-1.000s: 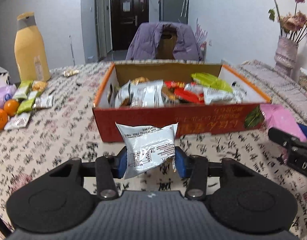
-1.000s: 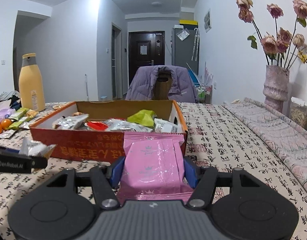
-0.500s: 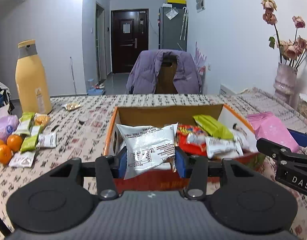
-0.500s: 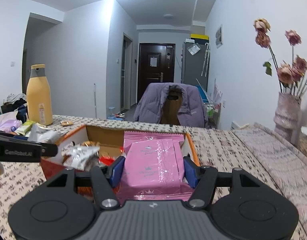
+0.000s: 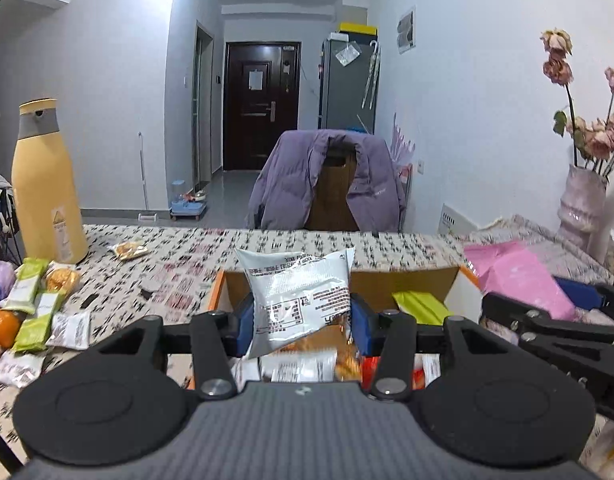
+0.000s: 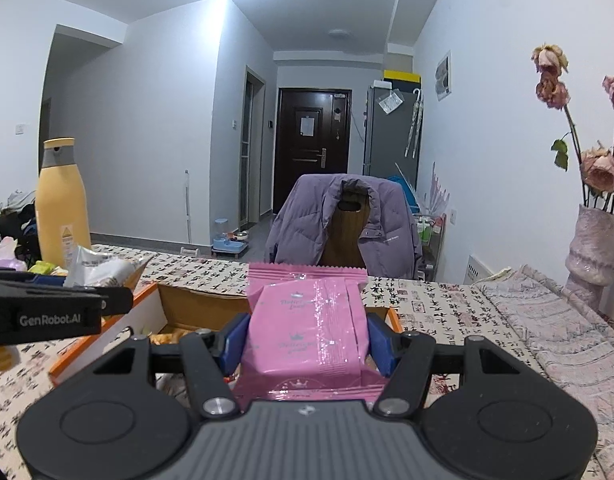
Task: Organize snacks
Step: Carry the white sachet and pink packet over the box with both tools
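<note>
While both grippers hang over the cardboard box (image 5: 407,280), the box serves as landmark for every entry below.

Left gripper (image 5: 301,320): clamped on the silver snack packet (image 5: 303,296), blue pads pressing its two side edges. Packet upright, long axis vertical, printed face toward the camera, top seam tilted slightly, above the box's left half.

Right gripper (image 6: 307,340): clamped on the pink snack packet (image 6: 307,332), above the box's right half. Packet upright, long axis vertical, crimped top seam level with the box's far wall.

Box interior: green packet (image 5: 421,306), red and silver wrappers, loosely piled; orange rim (image 6: 103,340) open on top.

Left of the box: loose snack bars (image 5: 39,312), an orange (image 5: 1,326), one small packet (image 5: 129,249) alone on bare patterned cloth; yellow bottle (image 5: 45,184) behind them.

Right of the box: open tablecloth (image 6: 459,320) running to the vase (image 6: 595,252).

Beyond the box: far table edge, chair with purple jacket (image 5: 327,180).
</note>
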Demonstrator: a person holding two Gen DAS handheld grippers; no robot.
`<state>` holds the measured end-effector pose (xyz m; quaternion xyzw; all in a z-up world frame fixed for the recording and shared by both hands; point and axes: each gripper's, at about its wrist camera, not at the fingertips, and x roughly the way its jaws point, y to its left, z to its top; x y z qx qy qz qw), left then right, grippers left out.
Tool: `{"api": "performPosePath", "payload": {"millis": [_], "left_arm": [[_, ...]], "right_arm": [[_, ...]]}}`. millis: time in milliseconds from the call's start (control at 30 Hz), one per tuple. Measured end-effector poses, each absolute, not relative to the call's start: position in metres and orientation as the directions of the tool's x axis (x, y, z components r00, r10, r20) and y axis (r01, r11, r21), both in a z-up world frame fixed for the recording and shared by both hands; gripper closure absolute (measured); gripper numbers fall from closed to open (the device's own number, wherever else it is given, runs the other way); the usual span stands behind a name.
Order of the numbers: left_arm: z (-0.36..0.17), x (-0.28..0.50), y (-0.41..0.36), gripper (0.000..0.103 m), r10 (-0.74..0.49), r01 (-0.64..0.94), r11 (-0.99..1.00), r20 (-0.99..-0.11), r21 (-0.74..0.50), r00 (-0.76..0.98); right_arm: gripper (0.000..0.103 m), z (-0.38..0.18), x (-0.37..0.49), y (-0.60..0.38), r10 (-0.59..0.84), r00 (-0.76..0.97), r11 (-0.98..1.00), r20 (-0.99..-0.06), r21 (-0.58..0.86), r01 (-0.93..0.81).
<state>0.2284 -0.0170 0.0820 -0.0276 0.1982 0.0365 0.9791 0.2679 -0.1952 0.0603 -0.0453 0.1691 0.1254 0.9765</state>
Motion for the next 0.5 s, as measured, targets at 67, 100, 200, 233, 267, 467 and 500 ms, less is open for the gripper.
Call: {"api": "performPosePath", "payload": {"millis": [67,100,200,233,267,467,500], "left_arm": [[0.079,0.241,-0.015,0.055,0.064,-0.09,0.995,-0.388,-0.049,0.92],[0.077,0.245,-0.014,0.055,0.063,-0.09,0.994,-0.384,-0.055,0.921],[0.069,0.258,-0.013,0.055,0.07,-0.097,0.994,-0.358,-0.057,0.931],[0.065,0.261,-0.012,0.055,0.071,-0.098,0.993,-0.349,-0.06,0.935],[0.06,0.263,-0.01,0.055,0.068,-0.096,0.993,-0.344,-0.067,0.937],[0.04,0.271,-0.003,0.055,0.04,-0.078,0.993,-0.368,-0.089,0.929],[0.038,0.273,-0.001,0.055,0.037,-0.075,0.993,-0.371,-0.09,0.928]], "right_arm": [[0.042,0.057,0.278,-0.192,0.224,0.91,0.967,-0.348,-0.036,-0.252],[0.042,0.054,0.282,-0.192,0.222,0.909,0.968,-0.351,-0.029,-0.248],[0.042,0.044,0.291,-0.192,0.222,0.909,0.97,-0.352,-0.012,-0.242],[0.042,0.041,0.293,-0.193,0.222,0.91,0.971,-0.35,-0.007,-0.24],[0.042,0.037,0.294,-0.194,0.223,0.911,0.971,-0.347,-0.001,-0.238],[0.042,0.023,0.299,-0.201,0.23,0.908,0.971,-0.351,0.016,-0.239],[0.042,0.021,0.299,-0.201,0.229,0.907,0.971,-0.354,0.018,-0.239]]}}
